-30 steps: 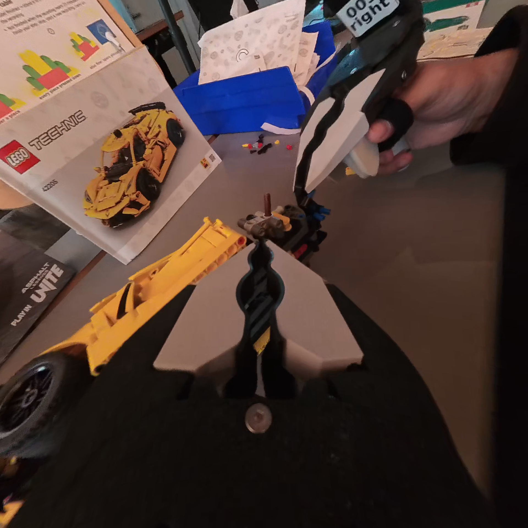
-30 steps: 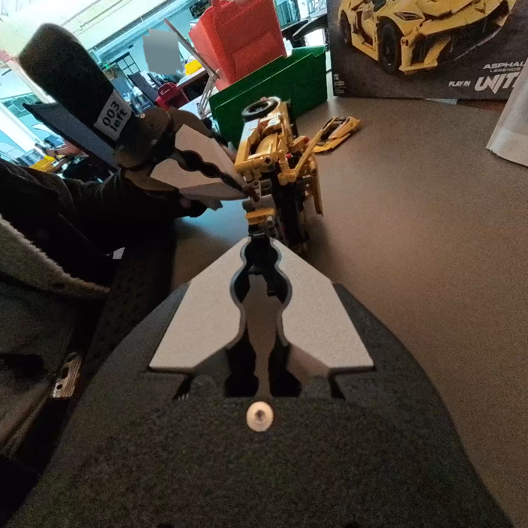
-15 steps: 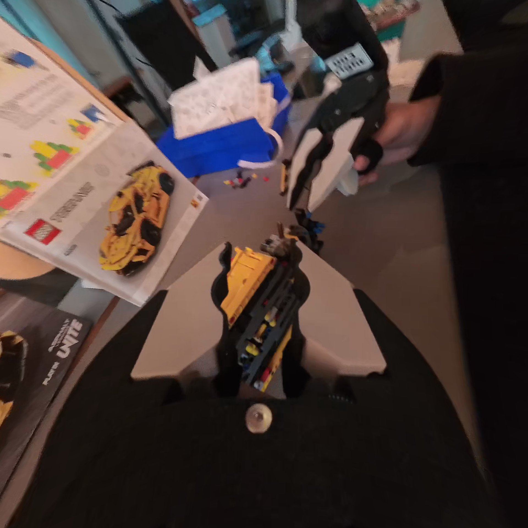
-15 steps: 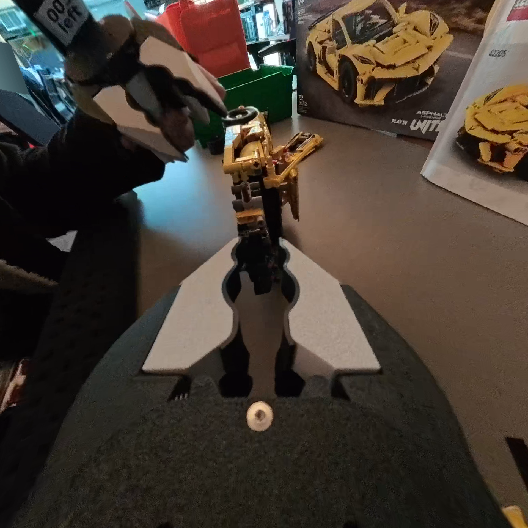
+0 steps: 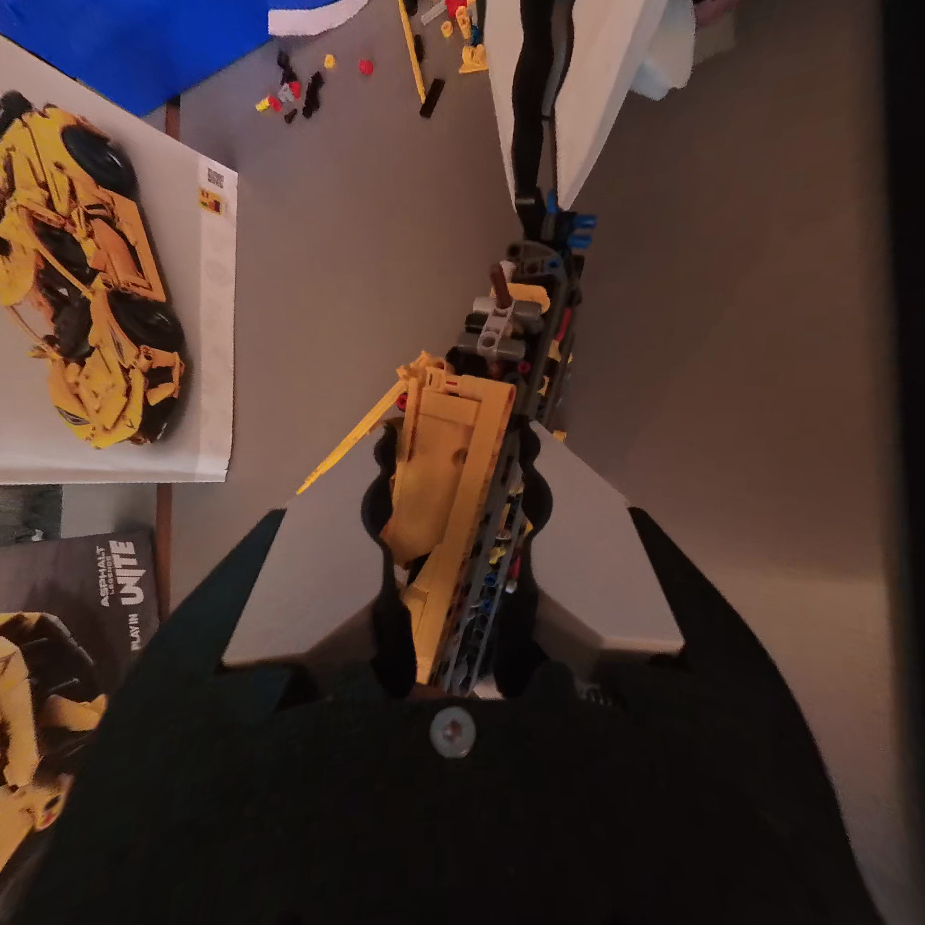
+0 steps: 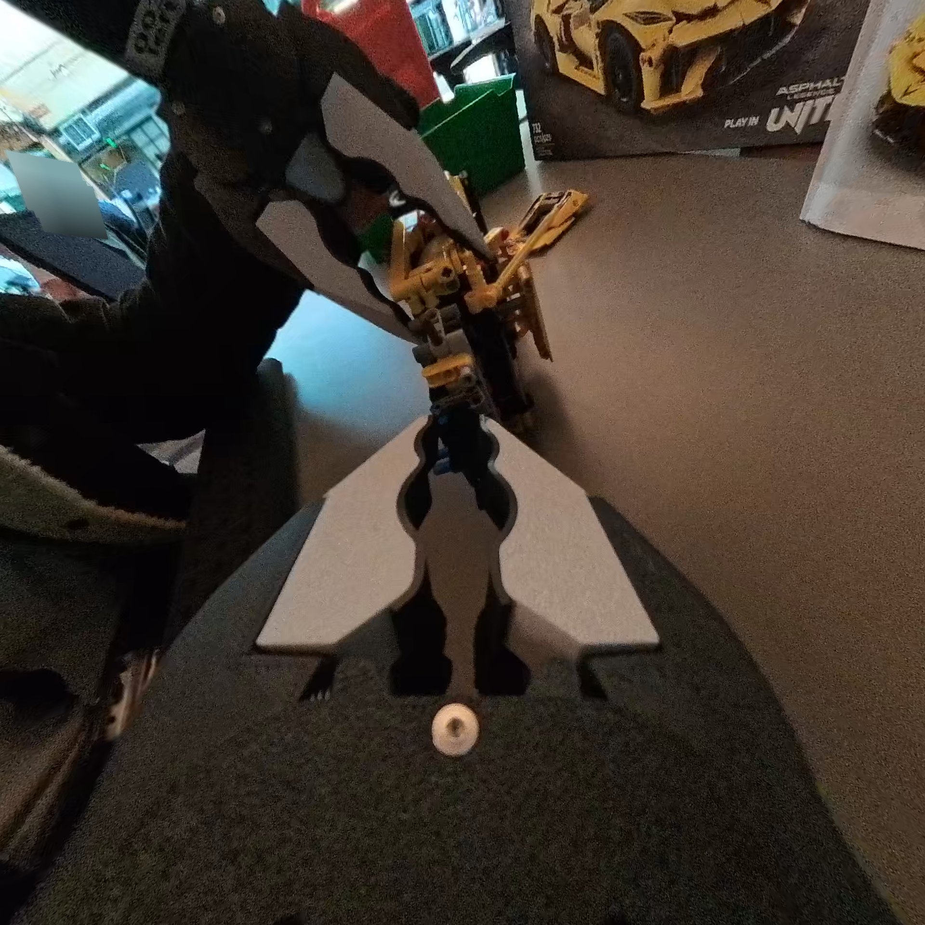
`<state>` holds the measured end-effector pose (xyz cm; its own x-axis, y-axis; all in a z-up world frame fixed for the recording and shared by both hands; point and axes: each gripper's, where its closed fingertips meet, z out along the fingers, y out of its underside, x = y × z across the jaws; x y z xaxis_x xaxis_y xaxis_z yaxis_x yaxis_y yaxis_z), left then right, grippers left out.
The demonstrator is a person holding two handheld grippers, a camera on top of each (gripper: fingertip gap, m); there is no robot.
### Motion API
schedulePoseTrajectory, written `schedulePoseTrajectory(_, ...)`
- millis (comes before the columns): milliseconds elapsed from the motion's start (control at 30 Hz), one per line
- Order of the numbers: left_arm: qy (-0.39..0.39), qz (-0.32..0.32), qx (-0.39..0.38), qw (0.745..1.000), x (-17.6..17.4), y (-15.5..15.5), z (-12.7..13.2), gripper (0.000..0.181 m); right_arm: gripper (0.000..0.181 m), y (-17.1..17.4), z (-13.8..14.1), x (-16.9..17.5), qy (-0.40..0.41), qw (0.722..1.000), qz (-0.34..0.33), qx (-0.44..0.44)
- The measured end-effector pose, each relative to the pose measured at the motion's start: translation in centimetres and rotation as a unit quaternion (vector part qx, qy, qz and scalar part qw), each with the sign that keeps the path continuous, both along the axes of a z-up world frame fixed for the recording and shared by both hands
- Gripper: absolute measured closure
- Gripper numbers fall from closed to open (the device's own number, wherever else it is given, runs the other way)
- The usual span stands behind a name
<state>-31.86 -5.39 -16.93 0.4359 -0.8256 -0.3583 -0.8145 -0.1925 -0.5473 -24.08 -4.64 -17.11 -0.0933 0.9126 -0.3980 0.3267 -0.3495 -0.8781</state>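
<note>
Left wrist view shows the left gripper point(image 5: 453, 500) straddling a half-built yellow toy car point(image 5: 495, 400), its jaws set wide on either side of the yellow body panel and grey chassis beam; whether the pads actually press the model cannot be told from either picture. At the far end of the car, the right gripper point(image 5: 543, 210) is seen with its jaws closed on the dark tip with blue pins, and the right wrist view confirms this, the right gripper point(image 6: 458, 440) being clamped on that black-and-blue end. The car is held on its side just above the grey table point(image 6: 726, 450). Left of the car lie an instruction booklet point(image 5: 115, 310) and, nearer, a dark box point(image 5: 75, 600); beyond the car a scatter of loose small parts point(image 5: 300, 90) and a blue bin point(image 5: 125, 45) are seen. A good hold is judged to need pressure on the stiff beam, not the thin yellow strut point(image 5: 350, 440), which looks easily snapped off, and both grips kept in line so the model is not twisted.
</note>
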Motion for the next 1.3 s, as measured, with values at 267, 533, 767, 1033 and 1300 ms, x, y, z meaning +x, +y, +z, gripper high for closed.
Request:
schedulePoseTrajectory(267,0.003,-0.005,0.018,1.0,0.0,-0.2,0.0,0.135,0.178,-0.6,-0.4,0.8,0.012,1.0,-0.005,-0.024)
schedulePoseTrajectory(533,0.002,-0.003,0.028,1.0,0.0,0.1,0.0,0.134,0.161,-0.7,0.2,0.2,0.024,0.999,-0.015,0.033)
schedulePoseTrajectory(767,-0.001,-0.003,0.025,1.0,0.0,0.2,-0.1,0.134,0.175,-0.3,0.0,0.3,-0.014,0.988,-0.056,0.145)
schedulePoseTrajectory(1033,0.002,-0.007,0.018,1.0,0.4,-0.2,-0.2,0.134,0.178,-1.7,-0.2,0.6,-0.008,0.96,-0.032,0.279)
schedulePoseTrajectory(1300,-0.001,-0.013,0.044,0.999,0.4,0.3,-0.1,0.133,0.166,-0.1,1.0,0.4,0.036,0.981,-0.069,0.181)
